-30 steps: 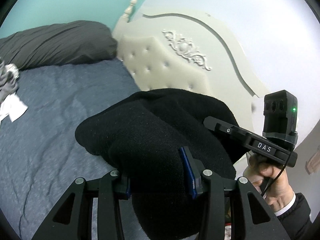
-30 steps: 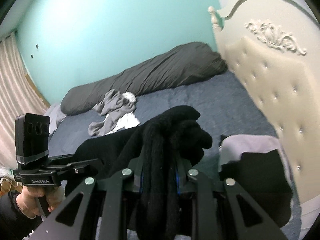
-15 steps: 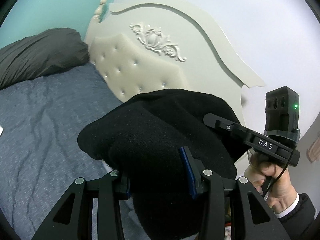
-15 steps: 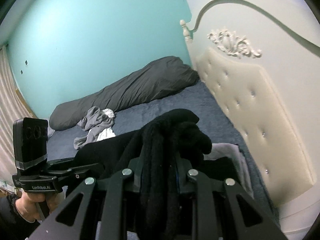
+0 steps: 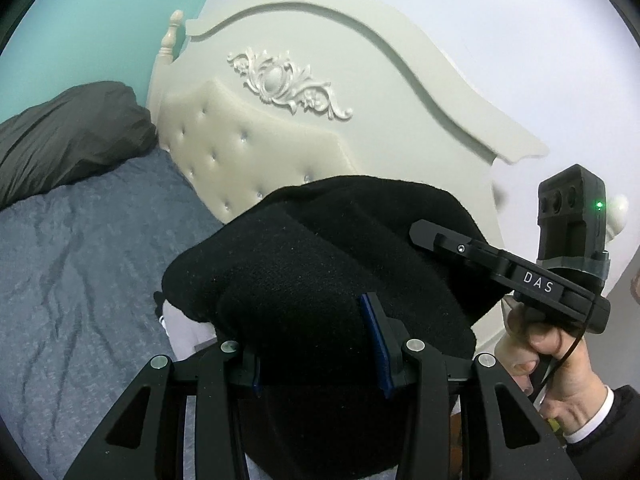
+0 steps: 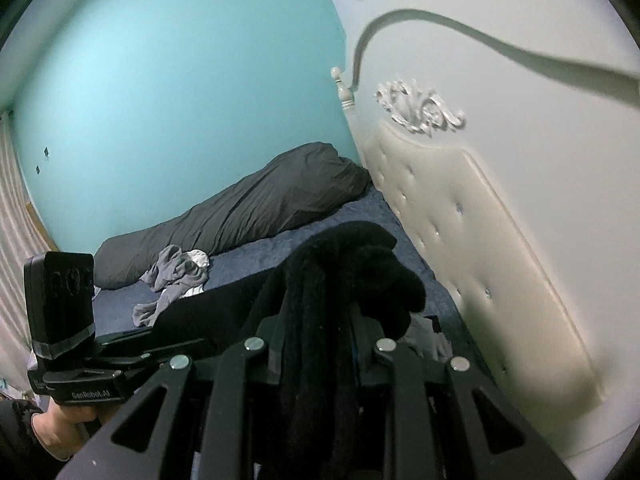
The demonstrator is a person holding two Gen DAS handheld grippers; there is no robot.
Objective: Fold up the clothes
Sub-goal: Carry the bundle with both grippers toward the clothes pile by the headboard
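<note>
Black fleece garment (image 5: 320,280) bunched, held up over the bed (image 5: 80,260) near the headboard (image 5: 248,152); long axis runs side to side between both tongs. Left tongs (image 5: 318,356) clamped on a thick wad of it, right tongs (image 6: 320,344) pinched narrow on a thinner fold. Lower part cut off by the frame. Gray clothes (image 6: 176,276) lie by the dark duvet (image 6: 260,208).

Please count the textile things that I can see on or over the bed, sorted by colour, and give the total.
Black: 1, the black fleece garment held in both grippers.
Dark grey: 1, the rolled duvet.
Light grey: 1, the crumpled garment.
White: 1, the cloth beside it.
Total: 4
</note>
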